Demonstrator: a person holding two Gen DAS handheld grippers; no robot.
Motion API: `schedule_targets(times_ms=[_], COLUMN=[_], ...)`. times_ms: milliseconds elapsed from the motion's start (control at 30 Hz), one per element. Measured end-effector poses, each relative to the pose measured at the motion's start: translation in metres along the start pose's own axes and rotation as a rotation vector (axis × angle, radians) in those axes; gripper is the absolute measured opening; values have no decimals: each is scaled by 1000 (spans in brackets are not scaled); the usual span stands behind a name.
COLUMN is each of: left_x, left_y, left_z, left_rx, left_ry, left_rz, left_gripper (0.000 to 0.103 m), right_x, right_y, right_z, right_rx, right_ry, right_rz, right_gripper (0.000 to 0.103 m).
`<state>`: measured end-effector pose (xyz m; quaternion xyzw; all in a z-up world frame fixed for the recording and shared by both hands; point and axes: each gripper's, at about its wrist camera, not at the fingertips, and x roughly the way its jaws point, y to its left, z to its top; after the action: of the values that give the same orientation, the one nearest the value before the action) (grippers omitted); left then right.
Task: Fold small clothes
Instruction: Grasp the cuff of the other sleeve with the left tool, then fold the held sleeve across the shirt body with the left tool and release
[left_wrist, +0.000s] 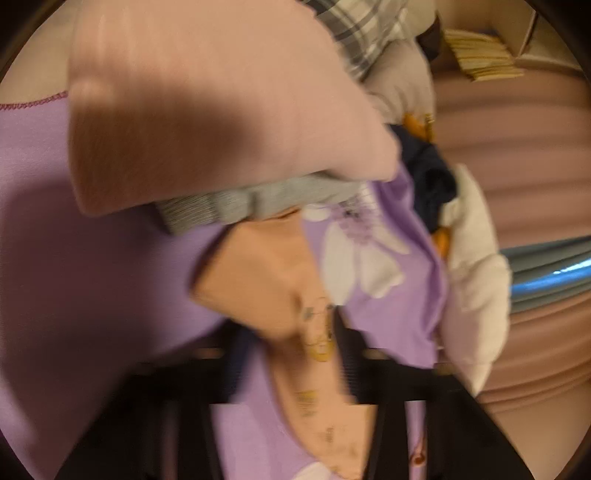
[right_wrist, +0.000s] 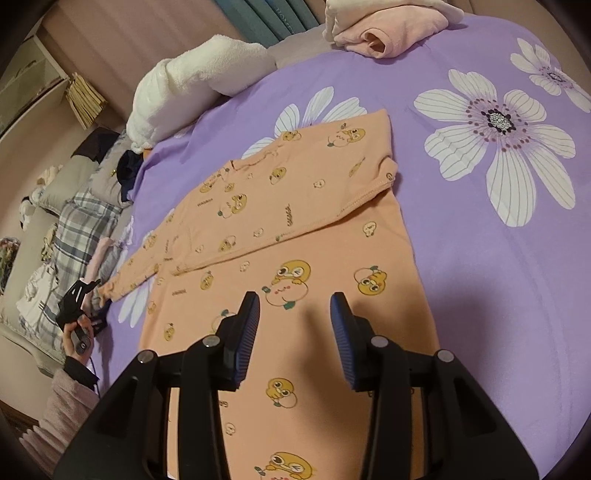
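Observation:
An orange child's top printed with yellow cartoon figures lies flat on the purple flowered bedspread, one sleeve folded across its chest. My right gripper is open and empty, hovering over the top's lower part. My left gripper shows at the left edge of the bed by the end of the other sleeve. In the blurred left wrist view the left gripper has orange sleeve fabric between its jaws; I cannot tell whether it grips it.
A folded pink garment lies at the bed's far edge. A white fluffy blanket and a plaid pillow lie left of the bed. A pink garment with a grey cuff hangs close in the left wrist view.

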<state>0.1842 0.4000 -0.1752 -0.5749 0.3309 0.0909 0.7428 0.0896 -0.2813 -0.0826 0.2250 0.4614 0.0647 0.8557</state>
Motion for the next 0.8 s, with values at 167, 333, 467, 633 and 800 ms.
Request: schedule_targets(times_ms=[167, 333, 467, 633, 800], left_x=[-5, -19, -30, -37, -33], left_y=[4, -44, -95, -159, -215], left_z=[-2, -22, -51, -98, -161], left_rx=[17, 194, 363, 535, 702], left_ry=[1, -3, 2, 8, 43], left_rz=[54, 111, 93, 62, 39], left_gripper=[8, 5, 5, 5, 5], right_x=[-2, -3, -5, -9, -17], right_y=[-1, -3, -2, 1, -2], right_z=[-5, -7, -10, -16, -20], right_rx=[-3, 8, 12, -3, -28], right_ry=[6, 3, -3, -13, -31], right_rz=[-4, 9, 31, 56, 72], right_gripper=[41, 41, 41, 41, 41])
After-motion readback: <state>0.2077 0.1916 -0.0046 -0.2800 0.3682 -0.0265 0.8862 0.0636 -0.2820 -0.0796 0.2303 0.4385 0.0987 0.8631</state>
